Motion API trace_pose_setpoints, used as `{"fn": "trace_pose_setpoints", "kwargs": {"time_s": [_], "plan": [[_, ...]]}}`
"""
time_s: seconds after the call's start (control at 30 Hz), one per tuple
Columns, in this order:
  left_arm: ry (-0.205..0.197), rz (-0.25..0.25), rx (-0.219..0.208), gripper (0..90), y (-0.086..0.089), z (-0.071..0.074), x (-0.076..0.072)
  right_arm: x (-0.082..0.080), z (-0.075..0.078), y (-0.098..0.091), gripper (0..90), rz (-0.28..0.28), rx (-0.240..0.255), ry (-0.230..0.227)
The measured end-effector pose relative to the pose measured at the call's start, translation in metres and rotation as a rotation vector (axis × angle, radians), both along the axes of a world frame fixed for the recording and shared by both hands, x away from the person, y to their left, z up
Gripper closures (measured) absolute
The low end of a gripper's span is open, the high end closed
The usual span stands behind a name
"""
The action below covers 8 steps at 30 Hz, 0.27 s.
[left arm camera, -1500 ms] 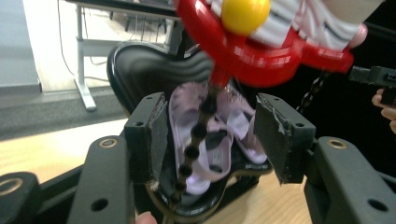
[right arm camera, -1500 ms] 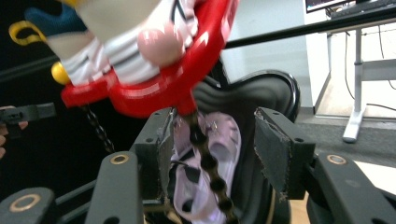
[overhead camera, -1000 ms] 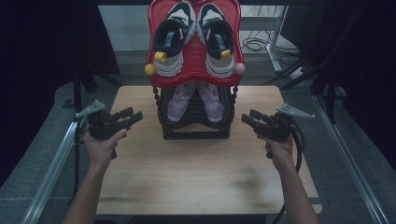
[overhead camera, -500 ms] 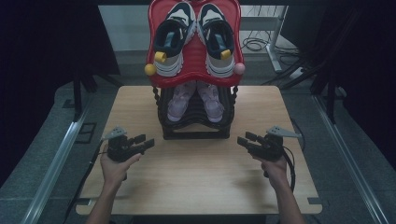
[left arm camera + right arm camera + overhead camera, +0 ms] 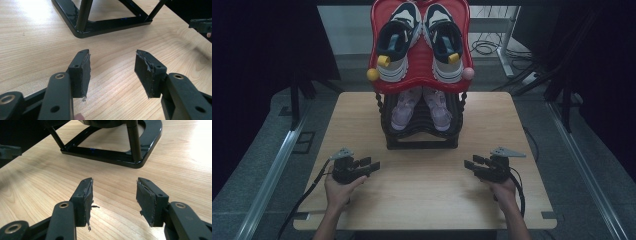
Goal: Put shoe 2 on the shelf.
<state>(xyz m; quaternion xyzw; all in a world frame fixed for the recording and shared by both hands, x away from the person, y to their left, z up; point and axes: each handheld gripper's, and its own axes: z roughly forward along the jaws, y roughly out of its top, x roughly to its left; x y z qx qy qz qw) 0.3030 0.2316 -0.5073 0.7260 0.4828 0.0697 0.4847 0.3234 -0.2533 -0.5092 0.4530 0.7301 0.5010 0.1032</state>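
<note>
Both tools rest low on the desk (image 5: 422,195), jaws spread and empty. The left tool (image 5: 371,165) sits left of the rack (image 5: 421,140), the right tool (image 5: 471,165) right of it.

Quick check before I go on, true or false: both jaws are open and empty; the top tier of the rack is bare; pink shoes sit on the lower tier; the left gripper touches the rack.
1. Left gripper and right gripper are open and empty: true.
2. The rack's top tier is bare: false, a pair of sneakers sits on it.
3. Pink shoes sit on the lower tier: true.
4. The left gripper touches the rack: false, it is apart, over the table.
</note>
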Motion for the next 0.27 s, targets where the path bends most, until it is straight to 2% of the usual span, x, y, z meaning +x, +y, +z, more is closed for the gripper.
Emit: {"fn": "trace_pose_setpoints", "kwargs": {"time_s": [0.17, 0.27], "plan": [[-0.006, -0.009, 0.008, 46.4, 0.0006, 0.0006, -0.0012, -0.0050, 0.0055, -0.0055, 46.9, -0.017, 0.026, -0.037], [-0.006, -0.008, 0.009, 45.6, 0.0003, 0.0004, -0.0022, -0.0086, 0.0048, -0.0062, 44.2, -0.022, 0.026, -0.039]]}}
